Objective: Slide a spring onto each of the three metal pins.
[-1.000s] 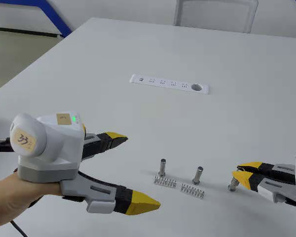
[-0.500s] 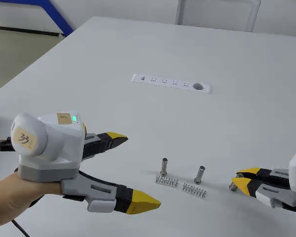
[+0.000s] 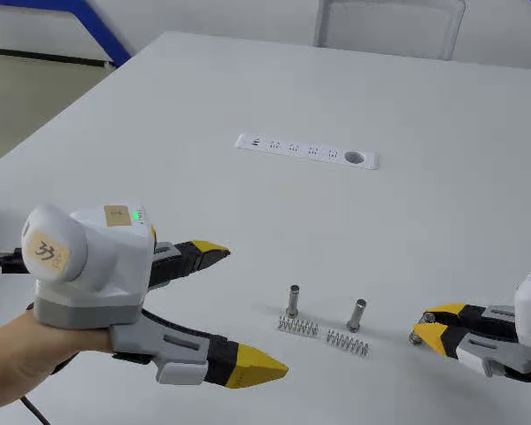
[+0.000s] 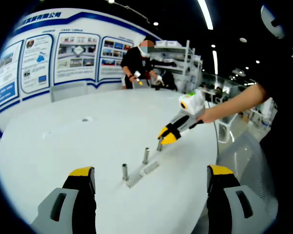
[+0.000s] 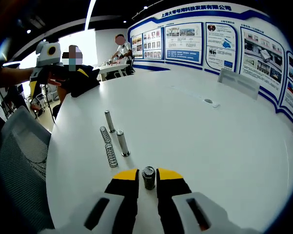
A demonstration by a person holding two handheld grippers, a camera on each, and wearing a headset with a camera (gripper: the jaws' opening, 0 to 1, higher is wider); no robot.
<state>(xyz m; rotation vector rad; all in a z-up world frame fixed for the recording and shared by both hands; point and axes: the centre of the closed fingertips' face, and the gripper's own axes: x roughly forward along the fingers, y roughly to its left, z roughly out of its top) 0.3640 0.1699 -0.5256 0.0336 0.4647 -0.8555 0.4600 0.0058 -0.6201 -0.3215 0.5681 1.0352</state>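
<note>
Two bare metal pins (image 3: 293, 299) (image 3: 357, 312) stand upright on the white table (image 3: 380, 221). One loose spring (image 3: 298, 326) (image 3: 347, 343) lies in front of each. A third pin (image 3: 417, 336) with a spring around it stands to their right. My right gripper (image 3: 430, 323) has its yellow tips on either side of this pin (image 5: 148, 177), a narrow gap showing on each side. My left gripper (image 3: 239, 308) hovers at the left, open wide with nothing in it. Ahead of its jaws I see the pins (image 4: 125, 171) (image 4: 146, 155) and the right gripper (image 4: 173, 131).
A white power strip (image 3: 305, 150) lies flat mid-table beyond the pins. A chair (image 3: 389, 22) stands at the far edge. People stand far behind the table (image 4: 139, 63). The table's near edge runs just below the grippers.
The right gripper's jaws have parted a little around the sprung pin, and its body has come further into view. The left gripper and the other parts have hardly moved.
</note>
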